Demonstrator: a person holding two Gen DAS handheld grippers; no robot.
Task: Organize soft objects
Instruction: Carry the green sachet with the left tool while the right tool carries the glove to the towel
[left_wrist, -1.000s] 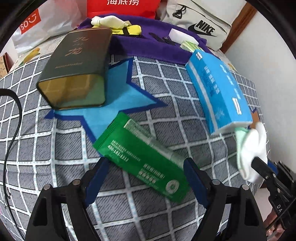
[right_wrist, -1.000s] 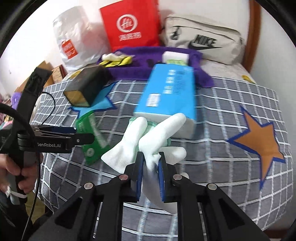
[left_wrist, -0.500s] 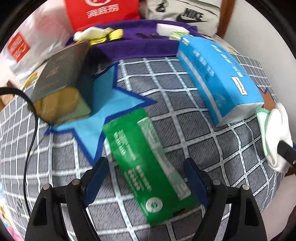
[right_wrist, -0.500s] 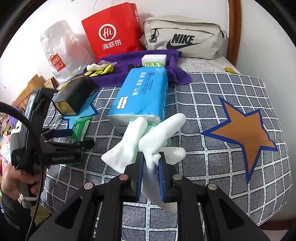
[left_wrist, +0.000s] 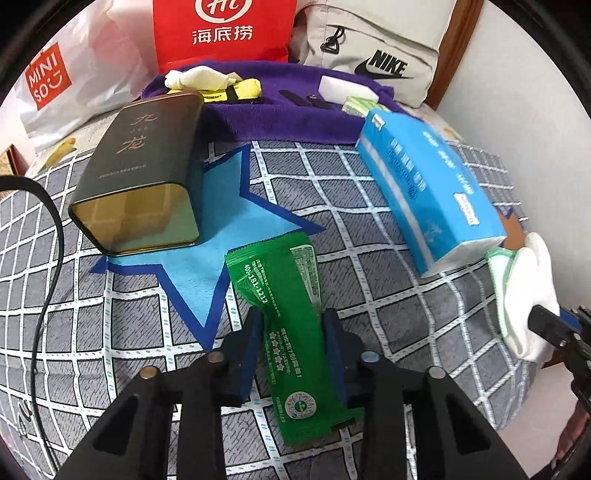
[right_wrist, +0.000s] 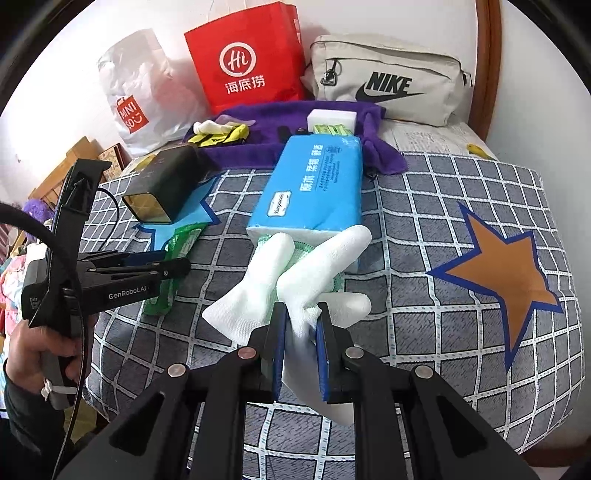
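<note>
Checked quilt (left_wrist: 369, 229): left gripper (left_wrist: 293, 339) closing around green wipes packet (left_wrist: 284, 314) beside blue star patch (left_wrist: 221, 229); slippery film, may squirt free. Right gripper (right_wrist: 300, 343) clamped on white glove (right_wrist: 295, 280).

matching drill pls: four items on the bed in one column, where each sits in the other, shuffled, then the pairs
1. green packet
2. white gloves
3. dark tin
4. white block

A. on the purple cloth
B. lying on the light blue star
C. between the closing jaws of the left tool
D. pinched in the right tool

Pairs: 1-C, 2-D, 3-B, 4-A
</note>
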